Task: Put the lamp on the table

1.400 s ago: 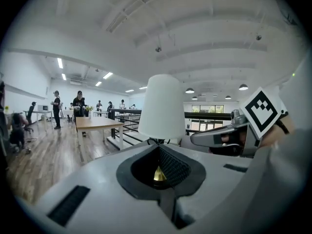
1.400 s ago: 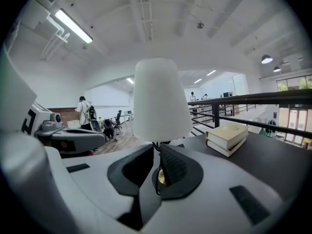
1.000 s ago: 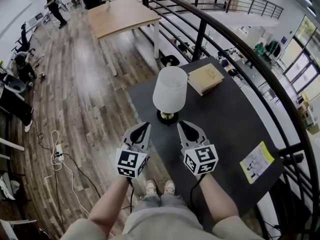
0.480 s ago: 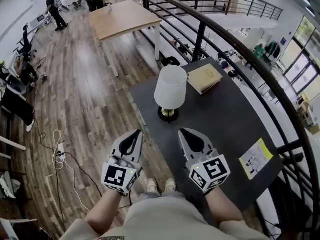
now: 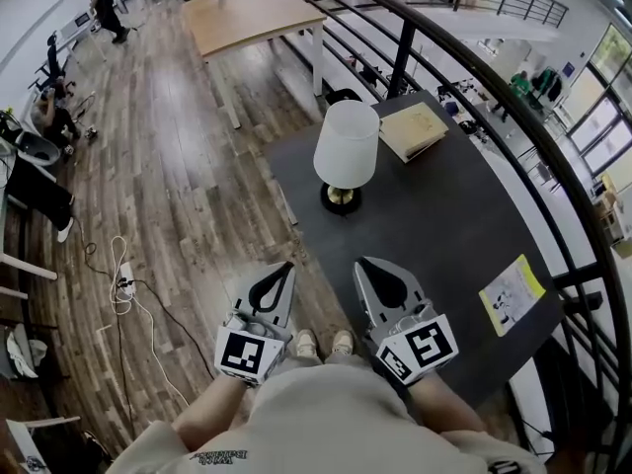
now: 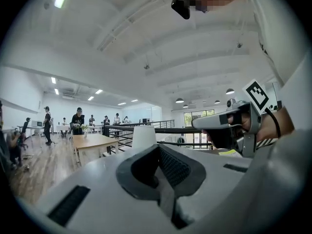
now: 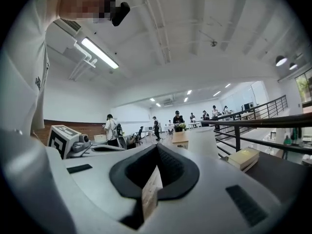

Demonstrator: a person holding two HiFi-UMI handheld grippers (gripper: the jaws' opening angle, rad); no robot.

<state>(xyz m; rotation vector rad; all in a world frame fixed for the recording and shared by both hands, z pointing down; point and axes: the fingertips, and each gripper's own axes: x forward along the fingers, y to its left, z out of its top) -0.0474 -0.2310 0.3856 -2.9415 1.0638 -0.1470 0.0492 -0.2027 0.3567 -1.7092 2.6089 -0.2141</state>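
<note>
The lamp (image 5: 347, 146) stands upright on the dark counter (image 5: 434, 235), by its left edge, and the job looks done. The left hand-held gripper (image 5: 282, 271) is closed on nothing. The right hand-held gripper (image 5: 367, 267) has just been closing, jaws now together and empty. Both sit well apart from the lamp, which lies on their far side. The right seems slightly nearer, though this steep angle makes that hard to call.

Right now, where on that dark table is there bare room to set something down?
The wide middle of the table, between the lamp and the yellow leaflet, is bare. The far end is crowded: there the lamp and the book sit side by side.
</note>
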